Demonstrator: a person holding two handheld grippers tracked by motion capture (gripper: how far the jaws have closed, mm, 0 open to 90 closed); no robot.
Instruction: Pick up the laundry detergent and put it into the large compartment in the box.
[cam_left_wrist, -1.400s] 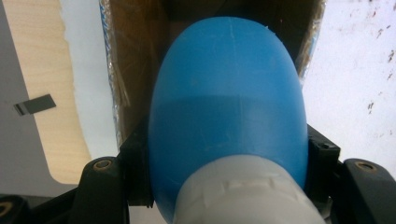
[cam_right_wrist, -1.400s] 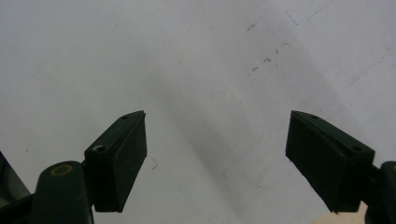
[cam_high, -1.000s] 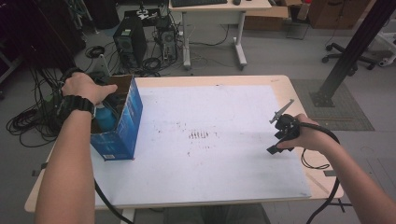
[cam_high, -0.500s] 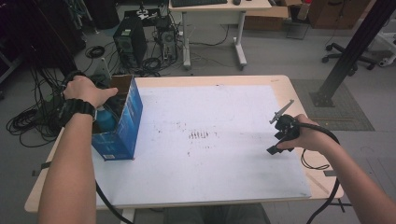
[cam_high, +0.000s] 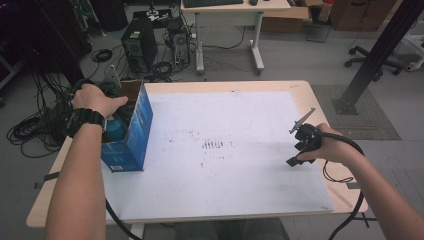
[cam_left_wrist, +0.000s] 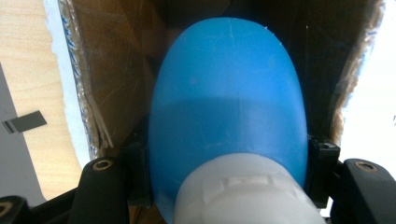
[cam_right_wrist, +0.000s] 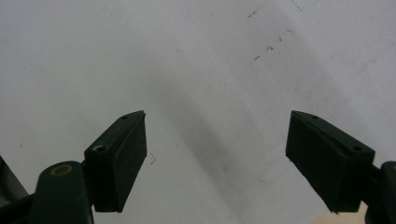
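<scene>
Left gripper (cam_left_wrist: 229, 186) clamps blue bottle (cam_left_wrist: 229, 107) inside cardboard box (cam_high: 131, 135); right gripper (cam_right_wrist: 215, 158) gapes wide.

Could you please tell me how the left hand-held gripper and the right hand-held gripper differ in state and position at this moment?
The left hand-held gripper is shut on a blue bottle; the right hand-held gripper is open and holds nothing. The left one sits inside the blue cardboard box at the table's left edge; the right one hangs over the bare white sheet at the right. Both have black jaws.
</scene>
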